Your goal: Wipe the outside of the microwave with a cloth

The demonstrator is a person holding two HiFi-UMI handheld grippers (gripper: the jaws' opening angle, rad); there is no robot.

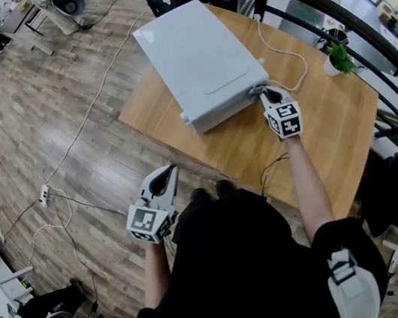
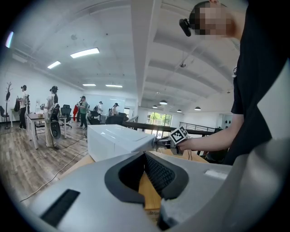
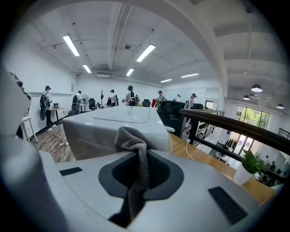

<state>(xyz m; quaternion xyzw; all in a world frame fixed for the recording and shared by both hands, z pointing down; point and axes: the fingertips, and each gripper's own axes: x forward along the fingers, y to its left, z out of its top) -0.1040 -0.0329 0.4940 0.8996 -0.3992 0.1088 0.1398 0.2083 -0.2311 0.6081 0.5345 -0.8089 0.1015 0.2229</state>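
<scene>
Currently your left gripper hangs low at your left side, off the table's edge and over the wooden floor, well apart from the microwave. Its jaws are closed together with nothing between them. The white microwave sits at the middle of the wooden table, its near end towards you.

At that near end's right corner, your right gripper is clamped tight on a grey cloth. The cloth bunches above the jaws and hangs down between them. Its bunched end lies against the microwave's corner, on the outer shell. A white cable curls on the table just right of the microwave. Further right, a small green plant stands in a white pot near the railing.
</scene>
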